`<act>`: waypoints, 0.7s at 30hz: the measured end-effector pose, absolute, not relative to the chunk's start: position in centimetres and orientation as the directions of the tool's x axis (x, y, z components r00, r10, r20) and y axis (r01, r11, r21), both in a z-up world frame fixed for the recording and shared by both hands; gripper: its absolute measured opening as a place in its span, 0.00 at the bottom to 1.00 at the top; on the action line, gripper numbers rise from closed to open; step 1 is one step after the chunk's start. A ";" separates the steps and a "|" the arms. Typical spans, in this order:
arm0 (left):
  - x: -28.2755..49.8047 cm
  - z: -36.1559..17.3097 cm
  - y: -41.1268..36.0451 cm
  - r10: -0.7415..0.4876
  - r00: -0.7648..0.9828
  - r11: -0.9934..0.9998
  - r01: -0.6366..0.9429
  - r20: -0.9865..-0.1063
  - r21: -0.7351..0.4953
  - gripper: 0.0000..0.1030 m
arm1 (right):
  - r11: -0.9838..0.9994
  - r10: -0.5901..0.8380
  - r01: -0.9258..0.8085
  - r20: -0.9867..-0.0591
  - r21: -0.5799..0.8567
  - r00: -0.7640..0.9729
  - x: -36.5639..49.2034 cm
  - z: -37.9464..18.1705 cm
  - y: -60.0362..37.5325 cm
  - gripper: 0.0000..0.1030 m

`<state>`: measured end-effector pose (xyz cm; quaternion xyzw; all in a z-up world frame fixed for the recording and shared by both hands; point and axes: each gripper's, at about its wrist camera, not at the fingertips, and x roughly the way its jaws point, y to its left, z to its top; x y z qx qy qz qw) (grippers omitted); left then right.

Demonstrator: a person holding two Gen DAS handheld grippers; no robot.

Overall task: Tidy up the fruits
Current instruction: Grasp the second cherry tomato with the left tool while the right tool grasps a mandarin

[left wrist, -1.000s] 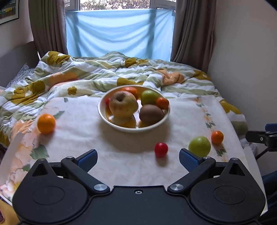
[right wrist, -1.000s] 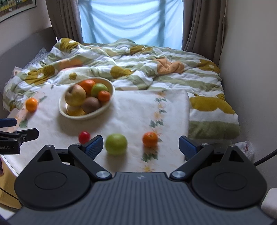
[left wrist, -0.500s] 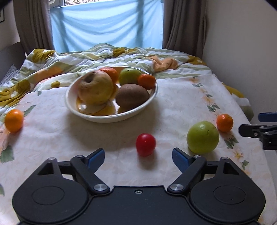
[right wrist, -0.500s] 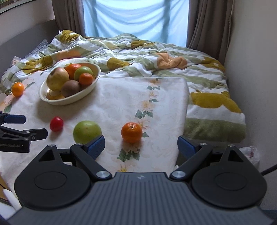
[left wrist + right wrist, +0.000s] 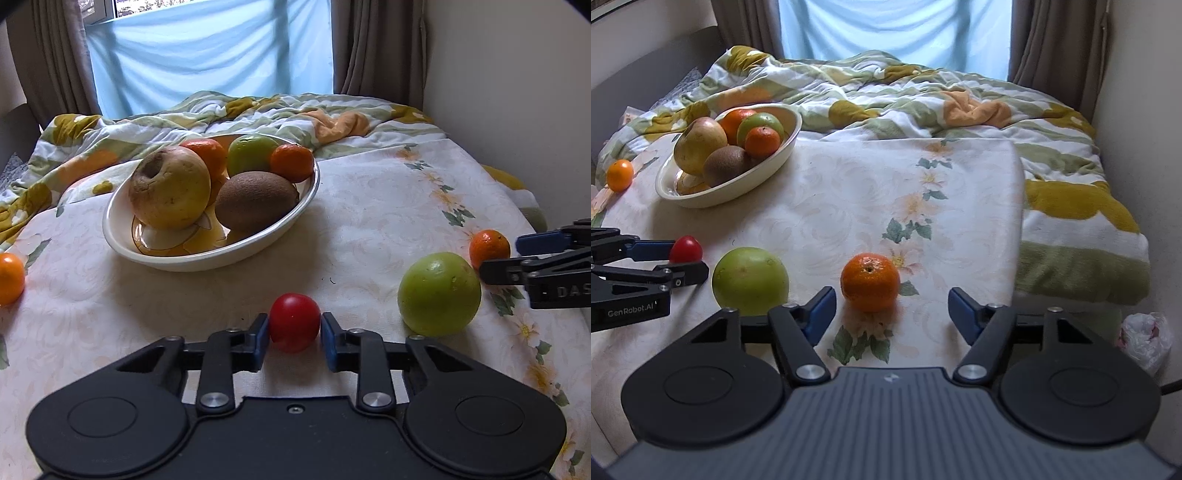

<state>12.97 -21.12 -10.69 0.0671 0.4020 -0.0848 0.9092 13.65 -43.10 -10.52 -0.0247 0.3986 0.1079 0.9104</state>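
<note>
My left gripper [image 5: 294, 338] is shut on a small red tomato [image 5: 294, 322] that rests on the floral cloth; the tomato also shows in the right wrist view [image 5: 686, 250]. A white bowl [image 5: 207, 258] behind it holds a yellow apple [image 5: 170, 186], a kiwi [image 5: 256, 199], a green apple and oranges. A green apple [image 5: 439, 293] lies to the tomato's right. My right gripper [image 5: 892, 314] is open, its fingers just short of a small orange [image 5: 870, 282]. Another orange [image 5: 10, 273] lies far left.
The floral cloth [image 5: 857, 206] covers a bed, with a rumpled quilt [image 5: 886, 92] behind it. A wall stands close on the right. A white plastic bag [image 5: 1145, 338] lies on the floor beside the bed. Curtains and a window are at the back.
My left gripper moved forward and closed on the red tomato. My right gripper moved forward toward the small orange and stayed open.
</note>
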 end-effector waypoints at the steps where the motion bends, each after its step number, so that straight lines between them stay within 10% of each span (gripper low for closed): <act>1: 13.0 -10.7 -21.1 -0.102 0.660 0.977 0.208 -0.744 0.051 0.32 | 0.975 0.178 -0.217 -0.732 0.042 0.658 13.8 -10.7 -43.0 0.76; 21: 11.6 -9.9 -20.3 -0.117 0.650 0.985 0.175 -0.750 -0.001 0.32 | 0.971 0.175 -0.237 -0.741 0.022 0.649 14.6 -10.6 -42.1 0.51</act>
